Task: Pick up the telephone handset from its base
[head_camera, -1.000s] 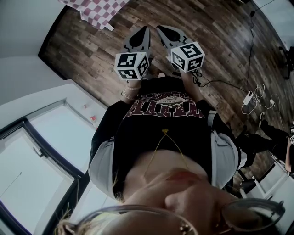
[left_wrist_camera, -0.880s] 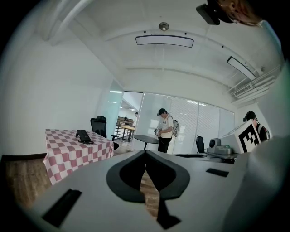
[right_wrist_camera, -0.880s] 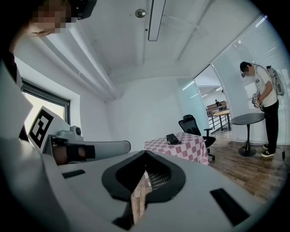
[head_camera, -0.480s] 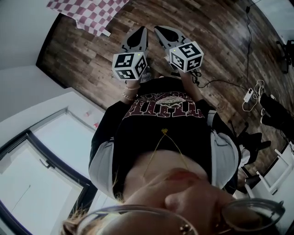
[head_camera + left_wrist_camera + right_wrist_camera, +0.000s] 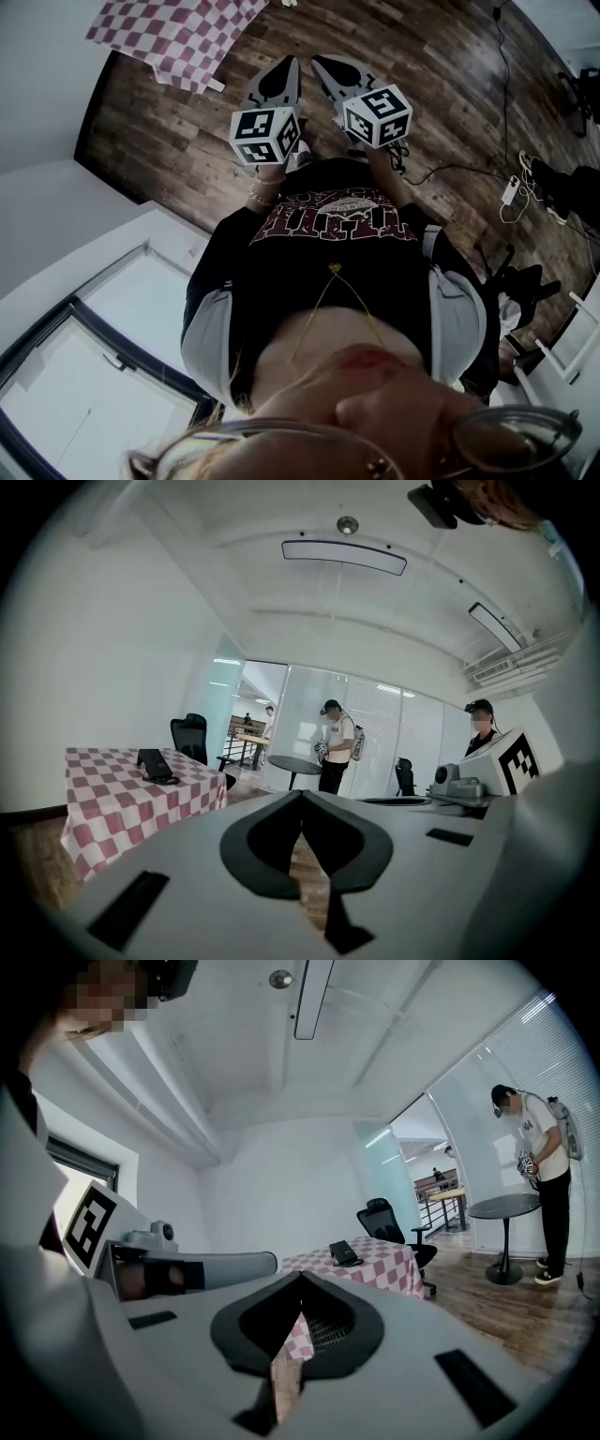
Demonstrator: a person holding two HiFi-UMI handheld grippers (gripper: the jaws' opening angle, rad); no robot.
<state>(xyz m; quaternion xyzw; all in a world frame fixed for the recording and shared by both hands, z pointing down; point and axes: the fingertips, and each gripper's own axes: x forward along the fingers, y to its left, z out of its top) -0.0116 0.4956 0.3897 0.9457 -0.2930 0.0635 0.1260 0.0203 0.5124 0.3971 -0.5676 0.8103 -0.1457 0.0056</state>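
A black telephone lies on a table with a red-and-white checked cloth, far off at the left of the left gripper view. In the right gripper view the same phone shows on the cloth beyond the jaws. The head view catches only a corner of the cloth at the top left; the phone is hidden there. My left gripper and right gripper are held side by side over the wooden floor, well short of the table. Both are shut, tips meeting, with nothing between them.
A black office chair stands behind the checked table. A round dark table and a standing person are farther off, another person at the right. Cables and a power strip lie on the floor at the right.
In the head view the checked cloth has slid further into the frame at the top left as both grippers travel toward it. The jaws stay shut.
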